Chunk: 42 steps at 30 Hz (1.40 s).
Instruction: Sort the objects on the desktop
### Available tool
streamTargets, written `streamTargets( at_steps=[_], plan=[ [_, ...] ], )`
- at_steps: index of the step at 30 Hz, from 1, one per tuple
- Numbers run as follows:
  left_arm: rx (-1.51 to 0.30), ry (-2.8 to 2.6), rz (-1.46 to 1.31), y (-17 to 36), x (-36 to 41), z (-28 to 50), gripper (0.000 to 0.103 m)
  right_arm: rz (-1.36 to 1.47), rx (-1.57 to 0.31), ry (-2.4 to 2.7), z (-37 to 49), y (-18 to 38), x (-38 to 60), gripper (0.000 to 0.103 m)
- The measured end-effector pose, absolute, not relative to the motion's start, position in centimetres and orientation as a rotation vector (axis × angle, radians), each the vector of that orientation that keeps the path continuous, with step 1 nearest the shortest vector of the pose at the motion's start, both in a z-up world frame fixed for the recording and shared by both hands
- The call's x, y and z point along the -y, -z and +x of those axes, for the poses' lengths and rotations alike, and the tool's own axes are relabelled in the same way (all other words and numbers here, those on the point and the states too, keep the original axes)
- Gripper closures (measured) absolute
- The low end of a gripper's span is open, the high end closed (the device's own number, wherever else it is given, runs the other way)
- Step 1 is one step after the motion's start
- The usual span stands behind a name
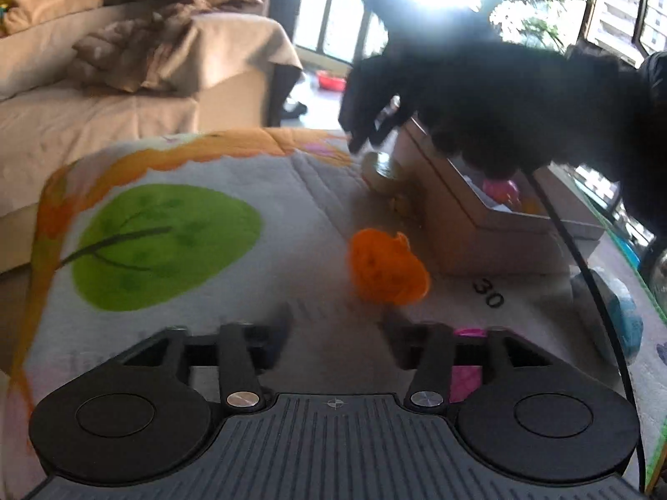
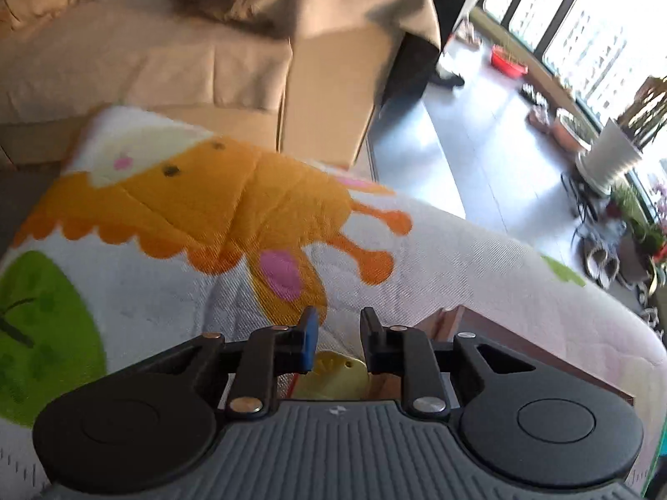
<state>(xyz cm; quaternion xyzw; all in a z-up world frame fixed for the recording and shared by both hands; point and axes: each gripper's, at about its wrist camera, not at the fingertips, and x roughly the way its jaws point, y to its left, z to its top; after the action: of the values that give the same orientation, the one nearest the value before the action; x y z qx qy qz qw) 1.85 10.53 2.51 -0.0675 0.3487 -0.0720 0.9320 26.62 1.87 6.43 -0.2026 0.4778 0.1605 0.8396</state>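
Open: left part of the printed quilt [image 1: 166, 225], bare.
Blocked: cardboard box [image 1: 467, 212] at right; orange yarn ball [image 1: 387, 266] just beside it.

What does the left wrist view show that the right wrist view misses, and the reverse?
Only the left wrist view: an orange fluffy ball, a cardboard box and the dark right tool reaching over from the right. Only the right wrist view: a yellow object below its tool, potted plants. Both: the printed cloth and the beige sofa.

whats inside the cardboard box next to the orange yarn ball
Inside the cardboard box a pink object and something white beside it show. The dark right gripper and arm above and the box wall cover the rest.
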Motion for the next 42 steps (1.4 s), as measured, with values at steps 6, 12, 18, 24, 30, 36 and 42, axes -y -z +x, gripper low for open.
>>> streamTargets(
  at_steps=[6,12,18,24,30,36,42],
  plan=[
    [-0.693,0.114,-0.161,-3.1,-11.5,1.2,0.017,-0.355,-1.147,-0.469,23.1,-5.8,-1.9,0.082],
    [-0.713,0.144,-0.136,-3.2,-10.2,0.7,0.008,-0.35,-1.19,-0.614,16.6,-6.8,-0.5,0.082],
    [-0.741,0.154,-0.103,-3.2,-8.4,0.7,0.007,-0.352,-1.128,-0.672,11.5,-8.5,3.8,0.082],
    [-0.783,0.134,-0.074,-3.2,-6.8,1.1,0.006,-0.27,-1.048,-0.595,9.2,-9.2,10.4,0.072],
    [-0.793,0.16,-0.036,-3.5,-4.7,1.2,0.006,-0.193,-0.83,-0.389,5.5,-11.1,19.0,0.035],
    [-0.781,0.339,0.024,-3.3,-1.5,-0.9,0.003,-0.067,-0.842,-0.192,4.3,-8.0,25.3,0.019],
    [-0.851,0.348,0.096,-1.7,1.3,-1.4,0.003,0.069,-0.851,-0.267,3.5,-6.0,25.6,0.021]
  ],
)
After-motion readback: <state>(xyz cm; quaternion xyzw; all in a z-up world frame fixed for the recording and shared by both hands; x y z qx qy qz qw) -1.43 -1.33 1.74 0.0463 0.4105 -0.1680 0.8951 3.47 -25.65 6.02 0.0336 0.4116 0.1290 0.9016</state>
